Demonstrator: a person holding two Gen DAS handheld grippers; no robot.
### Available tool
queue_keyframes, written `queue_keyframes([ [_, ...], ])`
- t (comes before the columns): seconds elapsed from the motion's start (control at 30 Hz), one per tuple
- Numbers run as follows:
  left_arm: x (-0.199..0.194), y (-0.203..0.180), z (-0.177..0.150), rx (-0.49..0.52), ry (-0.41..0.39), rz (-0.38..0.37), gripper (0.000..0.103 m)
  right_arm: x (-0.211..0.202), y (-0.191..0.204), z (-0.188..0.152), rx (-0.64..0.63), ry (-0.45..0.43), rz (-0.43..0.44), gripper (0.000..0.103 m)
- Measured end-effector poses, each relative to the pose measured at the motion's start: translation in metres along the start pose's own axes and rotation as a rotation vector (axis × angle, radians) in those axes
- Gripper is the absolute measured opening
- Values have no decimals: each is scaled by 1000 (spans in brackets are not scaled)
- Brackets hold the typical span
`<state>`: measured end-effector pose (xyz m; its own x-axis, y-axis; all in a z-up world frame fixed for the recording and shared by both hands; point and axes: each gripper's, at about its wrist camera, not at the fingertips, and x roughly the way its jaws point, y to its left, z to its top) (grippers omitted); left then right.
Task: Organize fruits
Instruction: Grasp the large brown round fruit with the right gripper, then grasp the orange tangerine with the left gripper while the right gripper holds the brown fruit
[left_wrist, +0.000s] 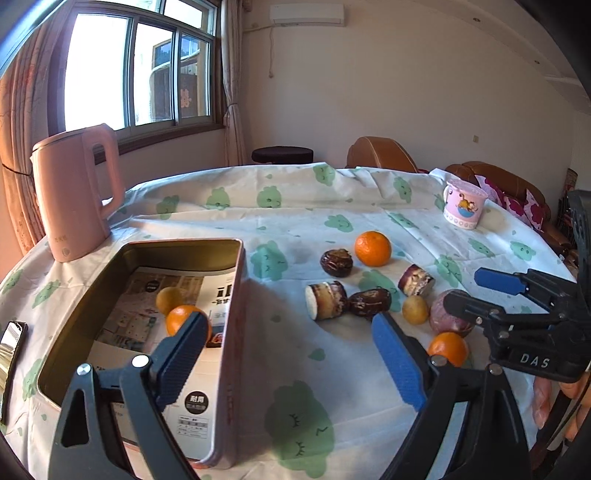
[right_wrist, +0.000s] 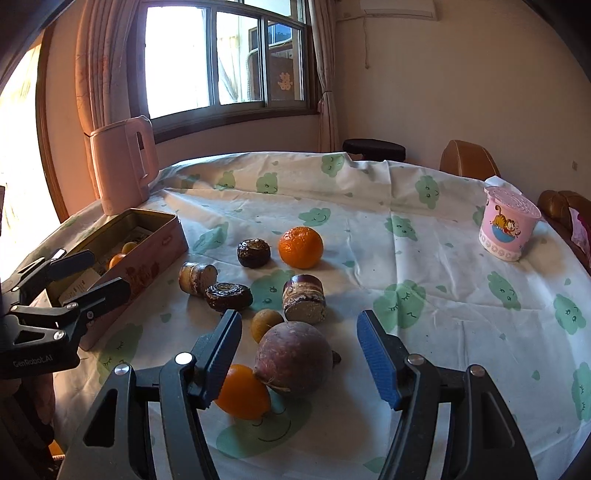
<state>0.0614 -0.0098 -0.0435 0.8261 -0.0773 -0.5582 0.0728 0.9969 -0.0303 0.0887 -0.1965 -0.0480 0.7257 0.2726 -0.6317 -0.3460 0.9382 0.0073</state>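
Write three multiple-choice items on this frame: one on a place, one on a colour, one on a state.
1. Where does the kettle stand?
A. behind the tin
B. beside the mug
C. on the stool

2. What colour is the mug?
A. green
B. black
C. pink

3. How are the right tongs?
A. shut on an orange
B. open, holding nothing
C. shut on the mug

Key: 1 A, the kettle rises just past the tin's far end; 2 C, its wall and lid are pink; 3 B, the pads stand apart with nothing pressed between them.
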Motion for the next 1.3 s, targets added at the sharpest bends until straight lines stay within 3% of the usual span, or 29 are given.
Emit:
queue_keyframes([
  [0.3, 4, -13, -1, 16, 18, -12, 94, 28, -14, -7, 70, 148, 96, 66],
  [0.4, 4, -17, 0, 22, 18, -23, 94, 30, -19, -7, 100, 150, 138, 53],
  [0.57, 5, -30, -1, 31, 21, -60, 94, 13, -21, -7, 102, 81, 101, 50],
  [0.73, 10, -53, -3, 56, 56, -133, 93, -6, -36, -9, 92, 13, -29, 50],
  [0.83, 18, -70, -5, 79, 102, -194, 78, -7, -47, -12, 92, 18, -75, 50],
  [1.07, 32, -106, -14, 152, 198, -261, 60, -6, -58, -16, 128, 28, -47, 50],
  [1.13, 37, -108, -16, 153, 228, -277, 44, -5, -58, -16, 126, 31, -42, 50],
  [1.3, 34, -103, -15, 132, 213, -279, 43, -6, -61, -20, 146, 30, -18, 50],
])
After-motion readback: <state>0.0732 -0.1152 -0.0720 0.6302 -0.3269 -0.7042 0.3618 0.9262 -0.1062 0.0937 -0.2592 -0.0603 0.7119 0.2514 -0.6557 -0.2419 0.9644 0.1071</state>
